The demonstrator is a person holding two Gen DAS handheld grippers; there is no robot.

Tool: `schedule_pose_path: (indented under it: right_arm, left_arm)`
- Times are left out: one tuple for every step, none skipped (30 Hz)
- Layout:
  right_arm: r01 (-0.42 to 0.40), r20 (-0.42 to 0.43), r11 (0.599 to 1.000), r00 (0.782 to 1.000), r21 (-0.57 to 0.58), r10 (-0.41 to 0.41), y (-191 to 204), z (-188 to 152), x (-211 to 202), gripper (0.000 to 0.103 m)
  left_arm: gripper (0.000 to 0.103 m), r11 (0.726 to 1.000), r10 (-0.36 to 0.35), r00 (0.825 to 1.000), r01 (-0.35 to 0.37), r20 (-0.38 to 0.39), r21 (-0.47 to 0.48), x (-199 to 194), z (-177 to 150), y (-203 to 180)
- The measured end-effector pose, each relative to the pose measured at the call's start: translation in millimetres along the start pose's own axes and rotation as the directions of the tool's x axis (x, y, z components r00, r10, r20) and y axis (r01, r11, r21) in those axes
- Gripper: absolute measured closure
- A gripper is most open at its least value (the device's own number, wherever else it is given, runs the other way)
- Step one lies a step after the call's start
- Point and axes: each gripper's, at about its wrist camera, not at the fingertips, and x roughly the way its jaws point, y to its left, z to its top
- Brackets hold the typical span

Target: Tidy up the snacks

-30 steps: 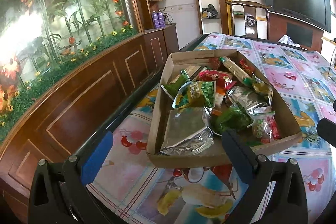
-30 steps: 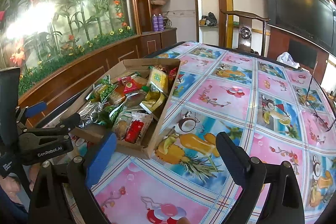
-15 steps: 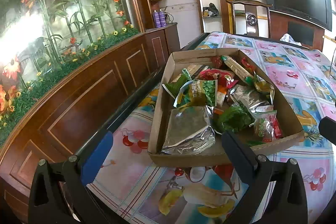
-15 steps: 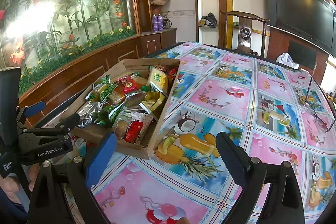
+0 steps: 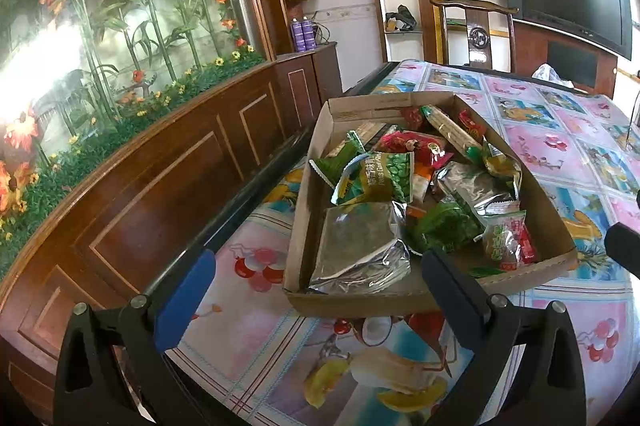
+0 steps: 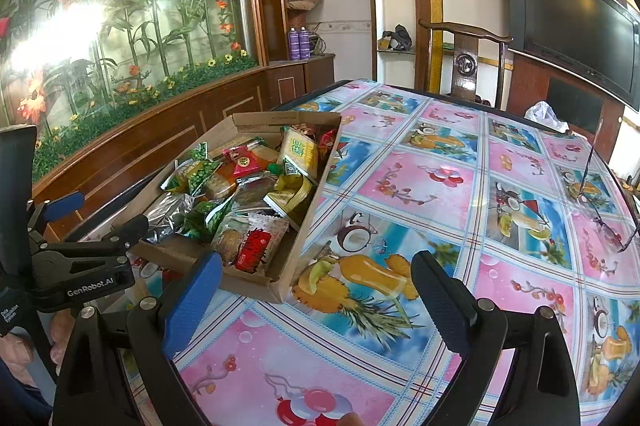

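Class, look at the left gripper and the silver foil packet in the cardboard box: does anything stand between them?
Only the box's low near wall lies between the open left gripper and the silver foil packet. From above, nothing visible covers the packet.

A table (image 6: 460,186) covered in a glossy pink-and-blue fruit-print cloth fills the room's foreground. Left of the table, dark wood panelling (image 5: 160,186) runs beneath a brightly lit floral glass mural (image 5: 100,26). Beyond the table stand a carved wooden chair (image 6: 464,62), white shelves (image 6: 394,6) and a wall-mounted television (image 6: 580,30).
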Motion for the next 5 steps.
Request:
schedule_pose_path:
  right_arm:
    - [0.002,-0.002,1.0,1.0,0.007,-0.002,-3,0,1,0.005]
    - [0.003,-0.003,1.0,1.0,0.014,-0.003,-6,1,1,0.005]
    - [0.003,-0.004,1.0,1.0,0.022,-0.003,-9,1,1,0.005]
    - [0.004,-0.005,0.999,1.0,0.038,-0.004,-14,2,1,0.005]
    - [0.007,-0.004,0.999,1.0,0.047,-0.007,-17,3,0,0.005]
  left_arm:
    - [0.0,1.0,-0.019,1.0,0.019,-0.004,-0.01,-1,0,3]
    - [0.0,0.999,-0.038,0.999,0.038,-0.008,-0.016,-3,0,6]
    - [0.0,0.999,-0.05,0.999,0.05,-0.01,-0.016,-6,1,9]
    - [0.0,0.998,-0.055,0.998,0.054,-0.009,-0.009,-7,2,10]
    - [0.0,0.999,-0.054,0.999,0.054,-0.002,0.001,-10,3,9]
